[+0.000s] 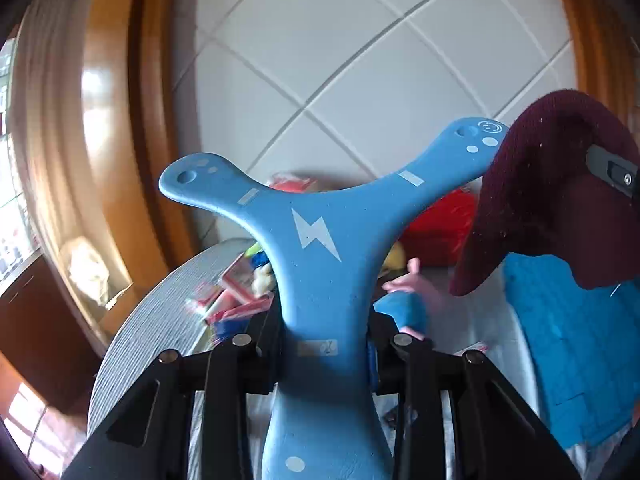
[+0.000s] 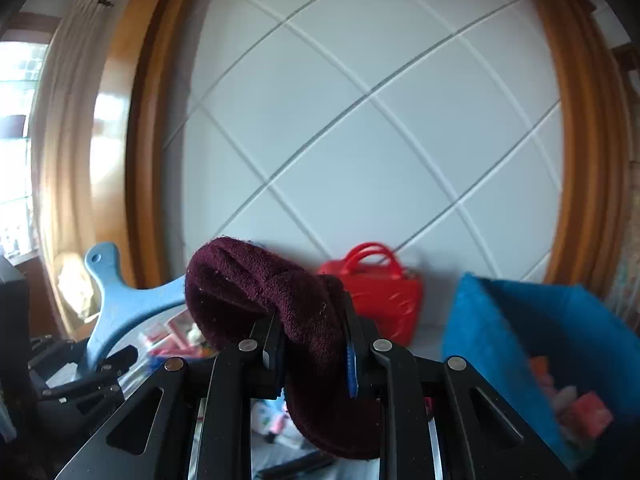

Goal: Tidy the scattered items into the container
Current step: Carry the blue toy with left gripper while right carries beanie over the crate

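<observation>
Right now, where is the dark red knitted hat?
The dark red knitted hat is clamped in the right gripper, held up before the white panelled wall, left of the blue fabric bin.

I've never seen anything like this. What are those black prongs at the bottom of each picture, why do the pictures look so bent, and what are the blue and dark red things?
There is no robot here. A person holds a hand-held two-finger clamp in each hand, and each clamp carries a wide-angle camera looking along its fingers, which bends the view. One picture comes from the left gripper, which is shut on a blue three-armed foam boomerang. The other comes from the right gripper, which is shut on a dark red knitted hat. Each picture also shows the other hand's item off to the side. Below lies a grey surface with blurred, colourful small items, and a red handbag stands at the back. The blue fabric bin on the right, with a few items already inside, is probably the container.
</observation>
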Demonstrator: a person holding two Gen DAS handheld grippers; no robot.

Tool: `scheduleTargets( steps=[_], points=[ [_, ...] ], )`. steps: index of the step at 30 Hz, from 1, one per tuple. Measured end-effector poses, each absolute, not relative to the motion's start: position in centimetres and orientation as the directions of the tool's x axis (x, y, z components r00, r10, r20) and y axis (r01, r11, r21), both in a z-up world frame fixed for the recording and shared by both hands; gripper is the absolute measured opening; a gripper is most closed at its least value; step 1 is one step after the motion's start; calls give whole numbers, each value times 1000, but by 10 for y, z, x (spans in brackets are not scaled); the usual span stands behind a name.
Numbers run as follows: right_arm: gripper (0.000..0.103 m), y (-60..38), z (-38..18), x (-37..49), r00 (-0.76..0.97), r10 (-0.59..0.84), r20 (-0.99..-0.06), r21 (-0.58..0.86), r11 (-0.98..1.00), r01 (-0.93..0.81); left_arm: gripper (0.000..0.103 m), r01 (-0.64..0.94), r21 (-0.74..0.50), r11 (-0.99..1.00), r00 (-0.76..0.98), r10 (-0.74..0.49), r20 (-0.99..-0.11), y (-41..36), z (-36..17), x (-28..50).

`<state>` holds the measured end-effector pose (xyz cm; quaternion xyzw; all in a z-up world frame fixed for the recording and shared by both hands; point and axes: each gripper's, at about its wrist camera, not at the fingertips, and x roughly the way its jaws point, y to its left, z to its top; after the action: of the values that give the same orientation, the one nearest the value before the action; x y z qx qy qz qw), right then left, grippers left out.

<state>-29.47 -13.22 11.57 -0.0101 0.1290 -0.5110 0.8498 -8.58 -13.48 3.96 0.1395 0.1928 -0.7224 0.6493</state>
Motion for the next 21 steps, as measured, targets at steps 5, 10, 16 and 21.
scheduleTargets(
  steps=[5,10,16,21],
  points=[
    [21,-118,158,-364,341,-929,-144,-134,359,924,31,979,-86,-183,-202,-884,-421,-125,67,-142],
    [21,-110,185,-443,239,-965,-106,-123,251,960,31,959,-75,-272,-279,-874,-398,-113,88,-218],
    [21,-110,196,-549,175,-979,-104,-129,188,974,31,939,-102,-329,-341,-853,-395,-104,121,-339],
    [21,-124,193,-631,184,-972,-148,-142,205,968,31,936,-83,-341,-343,-839,-423,-91,145,-456]
  ],
)
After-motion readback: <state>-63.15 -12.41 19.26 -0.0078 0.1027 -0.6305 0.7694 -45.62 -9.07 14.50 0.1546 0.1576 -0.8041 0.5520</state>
